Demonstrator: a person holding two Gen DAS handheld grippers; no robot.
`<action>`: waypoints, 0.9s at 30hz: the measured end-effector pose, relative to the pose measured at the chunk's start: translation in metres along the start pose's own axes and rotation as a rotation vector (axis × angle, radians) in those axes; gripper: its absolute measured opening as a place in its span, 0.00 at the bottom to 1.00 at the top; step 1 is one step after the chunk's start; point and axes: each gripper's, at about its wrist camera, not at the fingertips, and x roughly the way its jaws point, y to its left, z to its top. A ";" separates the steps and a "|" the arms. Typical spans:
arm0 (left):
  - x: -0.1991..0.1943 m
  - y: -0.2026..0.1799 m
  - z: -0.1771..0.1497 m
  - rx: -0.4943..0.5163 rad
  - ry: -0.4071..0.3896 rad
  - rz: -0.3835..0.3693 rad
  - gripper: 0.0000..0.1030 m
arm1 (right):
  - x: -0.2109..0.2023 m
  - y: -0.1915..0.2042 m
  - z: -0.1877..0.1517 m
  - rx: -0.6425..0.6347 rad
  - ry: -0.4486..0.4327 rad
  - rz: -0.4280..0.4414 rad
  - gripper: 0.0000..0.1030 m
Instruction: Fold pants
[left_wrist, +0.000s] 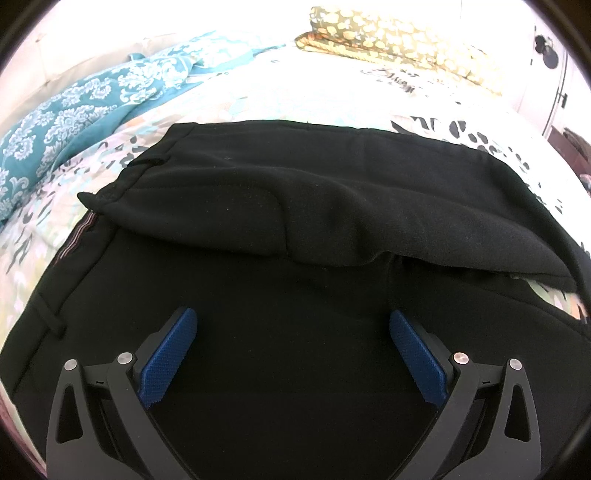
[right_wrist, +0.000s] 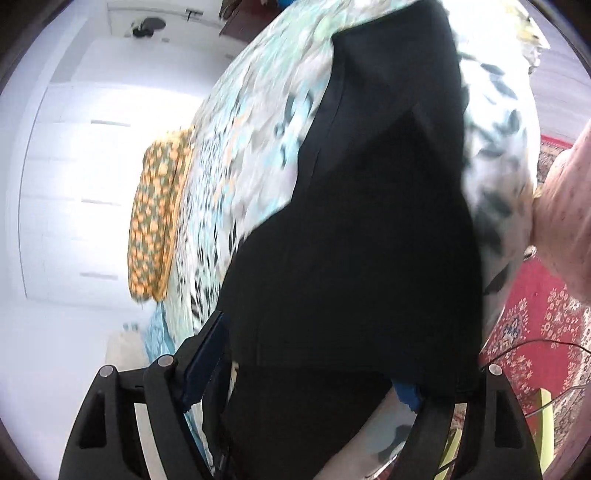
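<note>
We've got the black soft-fabric pants (left_wrist: 295, 206) lying on the floral-print bedspread (left_wrist: 288, 88) with one section already flopped over the rest, and our left gripper (left_wrist: 293, 328) hangs above the cloth with its blue pads spread wide and nothing in them. The right gripper (right_wrist: 310, 354) is blurry and half buried in black fabric, so we can't tell if it's clamped. If it isn't, that layer probably slides off and the fold ends up crooked or bunched near the bed edge
</note>
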 end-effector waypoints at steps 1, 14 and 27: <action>0.000 0.000 0.000 0.000 0.000 0.000 1.00 | -0.002 0.001 0.003 -0.015 -0.003 -0.017 0.77; -0.016 0.003 0.042 -0.026 0.192 -0.175 0.99 | -0.072 0.119 0.022 -0.714 -0.150 -0.088 0.11; 0.042 -0.024 0.149 -0.439 0.339 -0.440 0.99 | -0.152 0.169 -0.003 -0.921 -0.136 0.203 0.11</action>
